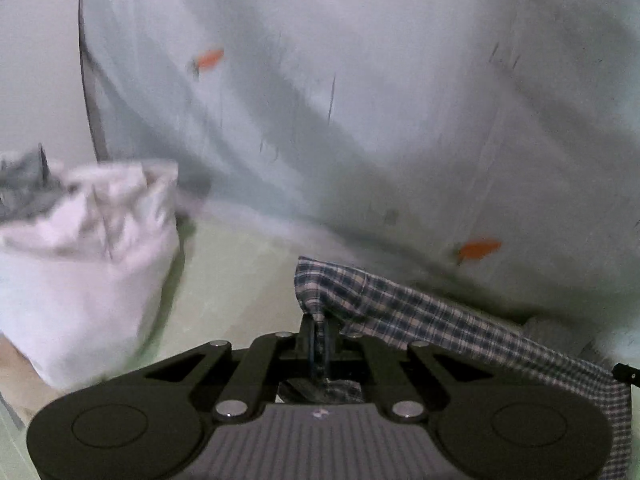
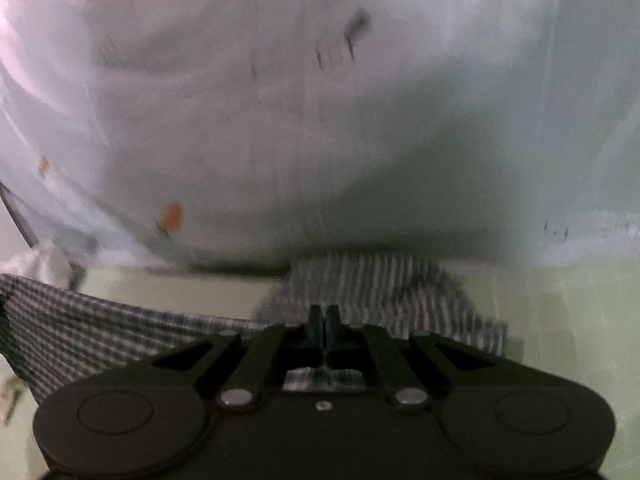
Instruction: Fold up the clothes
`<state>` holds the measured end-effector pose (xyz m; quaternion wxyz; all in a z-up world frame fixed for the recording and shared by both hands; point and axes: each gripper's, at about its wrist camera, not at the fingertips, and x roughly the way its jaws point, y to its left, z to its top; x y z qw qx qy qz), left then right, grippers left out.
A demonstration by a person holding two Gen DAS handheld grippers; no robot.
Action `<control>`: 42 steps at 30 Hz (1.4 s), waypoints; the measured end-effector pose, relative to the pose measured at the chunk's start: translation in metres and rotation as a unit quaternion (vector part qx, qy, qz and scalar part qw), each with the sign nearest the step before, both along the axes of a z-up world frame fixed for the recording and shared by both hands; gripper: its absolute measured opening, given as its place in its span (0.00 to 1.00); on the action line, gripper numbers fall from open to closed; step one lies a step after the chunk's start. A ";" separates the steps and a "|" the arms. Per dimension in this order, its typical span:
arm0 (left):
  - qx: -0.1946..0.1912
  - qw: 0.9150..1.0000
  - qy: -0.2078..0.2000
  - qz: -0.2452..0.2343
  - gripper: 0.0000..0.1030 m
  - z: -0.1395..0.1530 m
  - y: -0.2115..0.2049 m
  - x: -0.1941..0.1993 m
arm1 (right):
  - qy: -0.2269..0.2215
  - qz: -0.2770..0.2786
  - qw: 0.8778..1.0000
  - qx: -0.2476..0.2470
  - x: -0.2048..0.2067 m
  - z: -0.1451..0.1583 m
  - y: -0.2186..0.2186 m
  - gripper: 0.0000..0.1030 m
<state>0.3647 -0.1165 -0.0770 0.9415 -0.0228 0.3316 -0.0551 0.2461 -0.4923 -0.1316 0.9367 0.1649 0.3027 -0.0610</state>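
A blue-and-white checked garment stretches between my two grippers above a pale green surface. My left gripper is shut on one edge of it; the cloth runs off to the right. My right gripper is shut on another part of the same checked garment, which runs off to the left and bunches just beyond the fingertips. Both views are blurred.
A large pale sheet with orange spots hangs close behind and fills the background, also in the right wrist view. A white cloth bag with crumpled clothes stands at the left on the green surface.
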 end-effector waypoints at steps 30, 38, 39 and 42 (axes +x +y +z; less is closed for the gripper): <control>-0.021 0.984 0.161 0.069 0.89 -0.118 0.022 -0.003 | 0.177 -0.143 0.974 0.005 -0.075 -0.064 -0.027 1.00; 0.040 0.986 0.153 0.060 0.98 -0.128 0.002 0.004 | 0.181 -0.160 0.970 0.029 -0.110 -0.069 -0.031 1.00; 0.041 0.986 0.151 0.057 0.98 -0.127 0.001 0.003 | 0.182 -0.161 0.970 0.030 -0.114 -0.068 -0.032 1.00; 0.045 0.987 0.146 0.047 0.86 -0.124 -0.002 0.000 | 0.187 -0.166 0.968 0.031 -0.122 -0.065 -0.034 1.00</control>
